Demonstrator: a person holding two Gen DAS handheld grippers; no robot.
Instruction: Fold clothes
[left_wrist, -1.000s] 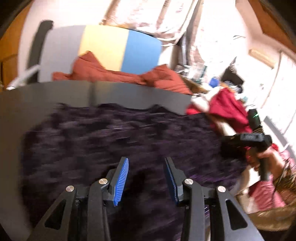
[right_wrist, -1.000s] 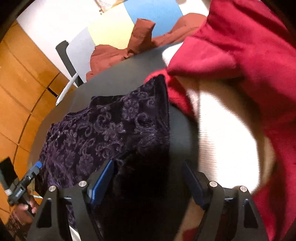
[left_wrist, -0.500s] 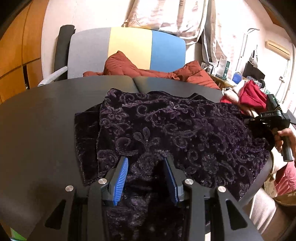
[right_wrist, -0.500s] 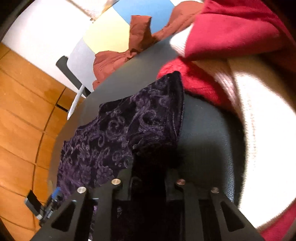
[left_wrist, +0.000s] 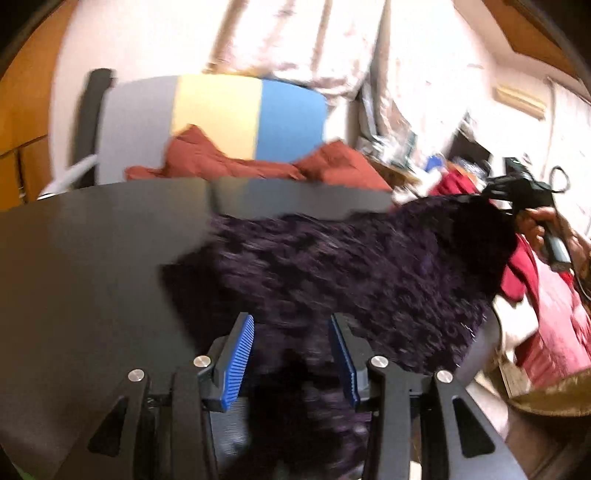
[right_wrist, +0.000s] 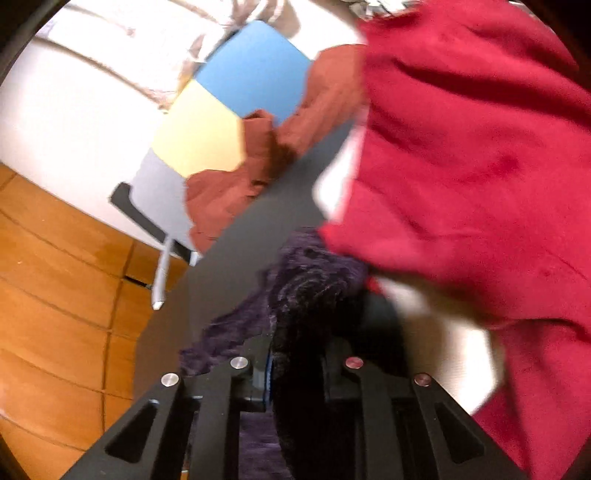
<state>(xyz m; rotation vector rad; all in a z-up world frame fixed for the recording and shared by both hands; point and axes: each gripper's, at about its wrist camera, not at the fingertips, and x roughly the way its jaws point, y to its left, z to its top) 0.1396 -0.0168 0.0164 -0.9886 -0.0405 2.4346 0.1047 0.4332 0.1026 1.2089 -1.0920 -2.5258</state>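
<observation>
Right wrist view: my right gripper (right_wrist: 295, 363) pinches the purple garment (left_wrist: 351, 273), lifting its 3 o'clock edge off the tabletop (left_wrist: 92, 258) to fold; my left gripper (left_wrist: 291, 354) is spread over its hem.

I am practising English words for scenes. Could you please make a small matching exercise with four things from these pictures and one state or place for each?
Things:
1. left gripper
2. right gripper
3. purple garment
4. rust-coloured cloth

States or places:
A. on the chair
B. shut on fabric
C. partly lifted off the black table
D. open

Pairs: 1-D, 2-B, 3-C, 4-A
</observation>
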